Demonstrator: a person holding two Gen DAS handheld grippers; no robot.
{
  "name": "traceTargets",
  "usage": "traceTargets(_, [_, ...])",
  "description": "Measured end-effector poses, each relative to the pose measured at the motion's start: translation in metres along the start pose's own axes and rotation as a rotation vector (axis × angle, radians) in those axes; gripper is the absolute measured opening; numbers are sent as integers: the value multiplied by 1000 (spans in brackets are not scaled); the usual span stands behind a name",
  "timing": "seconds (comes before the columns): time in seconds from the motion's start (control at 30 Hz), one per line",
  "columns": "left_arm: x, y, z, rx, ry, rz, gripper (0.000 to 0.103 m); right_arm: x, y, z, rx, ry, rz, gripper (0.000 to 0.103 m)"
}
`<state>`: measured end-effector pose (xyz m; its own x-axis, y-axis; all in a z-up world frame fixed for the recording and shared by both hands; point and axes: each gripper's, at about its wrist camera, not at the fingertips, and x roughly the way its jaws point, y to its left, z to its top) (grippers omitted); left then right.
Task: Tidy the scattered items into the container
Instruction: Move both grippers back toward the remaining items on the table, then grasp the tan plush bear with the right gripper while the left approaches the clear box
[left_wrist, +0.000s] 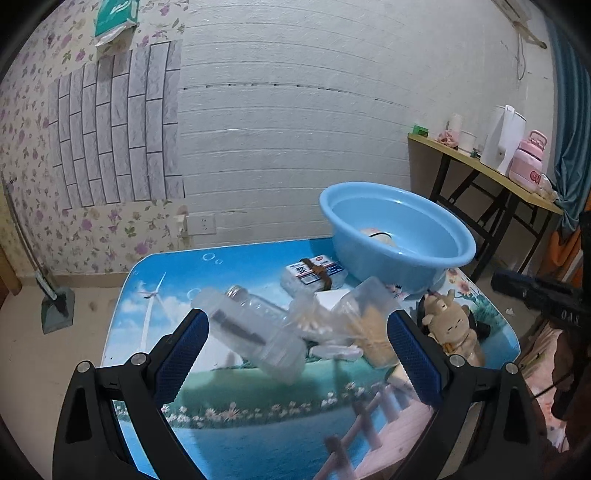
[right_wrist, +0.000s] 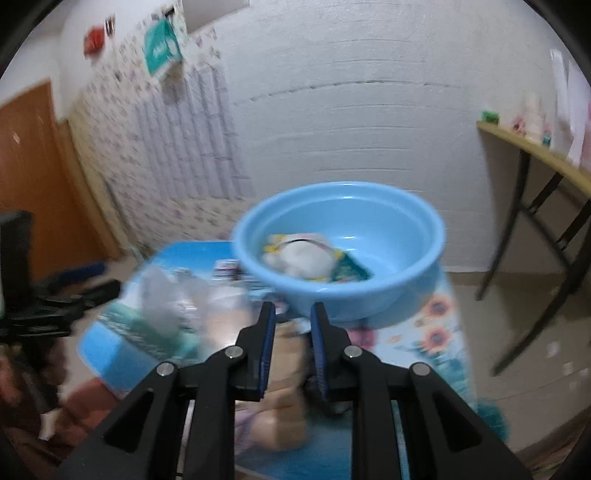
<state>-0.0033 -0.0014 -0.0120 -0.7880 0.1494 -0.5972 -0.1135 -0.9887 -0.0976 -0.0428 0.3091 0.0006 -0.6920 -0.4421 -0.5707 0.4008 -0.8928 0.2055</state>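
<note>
My left gripper (left_wrist: 299, 332) stands wide open above the picture-printed table (left_wrist: 229, 402). Below its fingers lie a clear bottle with a metal cap (left_wrist: 255, 306), a clear plastic box (left_wrist: 273, 354), a bag of cotton swabs (left_wrist: 321, 325) and a bag of beige sticks (left_wrist: 373, 332); none is gripped. A banded packet (left_wrist: 314, 275) lies near the blue basin (left_wrist: 399, 229). My right gripper (right_wrist: 291, 314) is shut on a beige plush toy (right_wrist: 288, 354), also visible in the left wrist view as the plush toy (left_wrist: 450, 328). The basin (right_wrist: 340, 236) holds a white plush (right_wrist: 303, 258) and a teal packet (right_wrist: 349, 275).
A folding side table (left_wrist: 480, 162) at the right carries a white kettle (left_wrist: 504, 136) and a pink bottle (left_wrist: 528, 158). A broom (left_wrist: 48, 295) leans on the flowered wall at the left. A person's clothing (left_wrist: 546, 354) fills the lower right. The right wrist view is blurred.
</note>
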Motion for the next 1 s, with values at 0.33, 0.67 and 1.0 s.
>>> traceTargets(0.33, [16,20,-24,-91,49,-30,102,26,13,-29,-13,96,-21,52])
traceTargets(0.67, [38,35,-26,-176,67,24,99,41,14,-41,-59,144,-53,52])
traceTargets(1.0, [58,23,-23,-128,95,4,88,46,12,-44,-46,160,-68,52])
